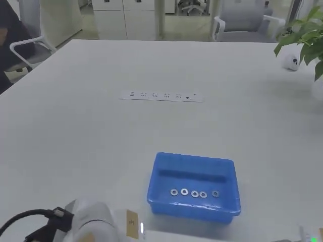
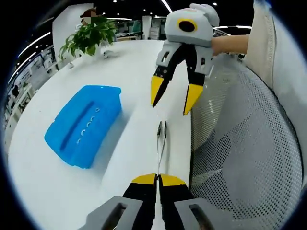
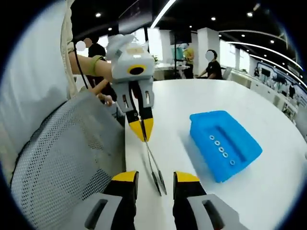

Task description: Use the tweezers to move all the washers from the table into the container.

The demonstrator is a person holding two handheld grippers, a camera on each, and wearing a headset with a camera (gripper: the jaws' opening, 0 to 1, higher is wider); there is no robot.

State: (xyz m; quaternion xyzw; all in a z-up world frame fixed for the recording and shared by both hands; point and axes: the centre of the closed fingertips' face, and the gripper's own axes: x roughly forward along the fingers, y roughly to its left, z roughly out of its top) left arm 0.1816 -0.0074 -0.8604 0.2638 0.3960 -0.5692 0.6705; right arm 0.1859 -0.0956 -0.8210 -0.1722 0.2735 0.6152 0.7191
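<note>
The blue container (image 1: 194, 160) stands near the table's front edge with several washers (image 1: 194, 193) in a row inside it. My left gripper (image 2: 158, 181) is shut on the handle end of the metal tweezers (image 2: 161, 143), which point along the table edge. Its white housing (image 1: 93, 222) shows at the bottom left of the head view. Facing it, my right gripper (image 3: 156, 178) is open, and the tweezers (image 3: 154, 167) reach in between its jaws ungripped. From each gripper view I see the other one: right gripper (image 2: 172, 96), left gripper (image 3: 143, 130). The container (image 2: 103, 88) (image 3: 201, 117) lies beside both, with the washers (image 2: 86, 127) (image 3: 220, 148) in it.
A power strip (image 1: 161, 96) is set into the middle of the table. A potted plant (image 1: 308, 35) and a small white object (image 1: 291, 61) stand at the far right. A mesh chair (image 2: 240, 143) sits close against the table's near edge. Office chairs (image 1: 247, 22) line the far side.
</note>
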